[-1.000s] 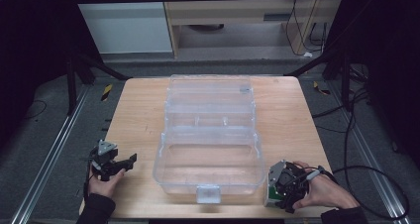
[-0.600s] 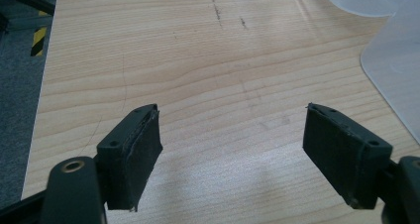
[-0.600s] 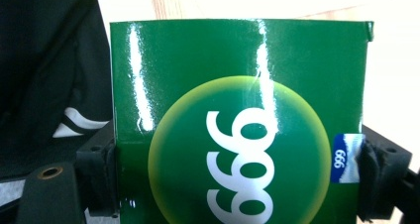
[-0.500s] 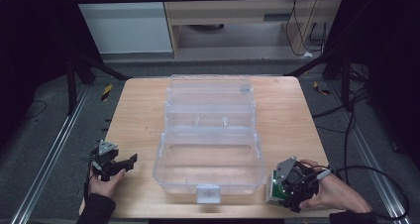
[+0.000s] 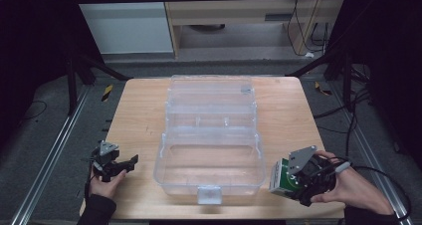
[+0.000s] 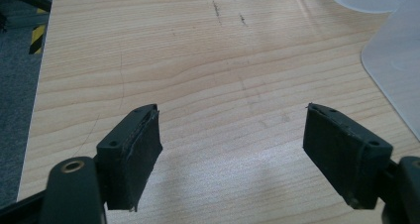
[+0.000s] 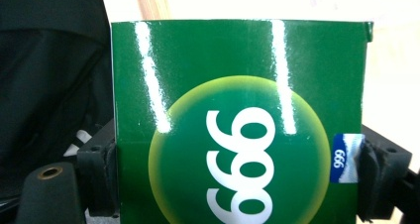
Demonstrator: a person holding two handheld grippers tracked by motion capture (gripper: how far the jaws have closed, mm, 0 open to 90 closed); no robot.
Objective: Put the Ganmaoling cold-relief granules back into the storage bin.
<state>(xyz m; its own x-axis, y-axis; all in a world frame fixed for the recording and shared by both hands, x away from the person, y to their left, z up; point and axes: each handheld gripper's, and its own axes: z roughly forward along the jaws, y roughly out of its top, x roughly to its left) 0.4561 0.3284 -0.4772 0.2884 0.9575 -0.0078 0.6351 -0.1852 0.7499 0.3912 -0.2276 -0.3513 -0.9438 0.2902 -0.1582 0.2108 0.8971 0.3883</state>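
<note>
A clear plastic box (image 5: 209, 150) is seen open in the middle of the wooden surface (image 5: 139, 115), with its lid folded back on the far side and a latch on its near wall. All places below are given from this box.

To the left of the box, near its near-left corner and apart from it, the left hand-held gripper (image 5: 130, 163) is held by a hand (image 5: 105, 183) at the near edge of the surface. It is released: in the left gripper view its two black pads (image 6: 136, 149) are spread wide, and only bare wood is seen between them. A curved part of the box wall (image 6: 396, 60) is visible at the right edge of that view.

To the right of the box, just beside its near-right corner, the right hand-held gripper (image 5: 284, 177) is held by the other hand (image 5: 356, 187). It is clenched on a green carton (image 5: 279, 177). In the right gripper view the carton (image 7: 237, 115) is pressed between both jaws, and a yellow-green circle with white figures and a small blue label are printed on it. From the high view it cannot be told whether the carton touches the box wall or the surface.
</note>
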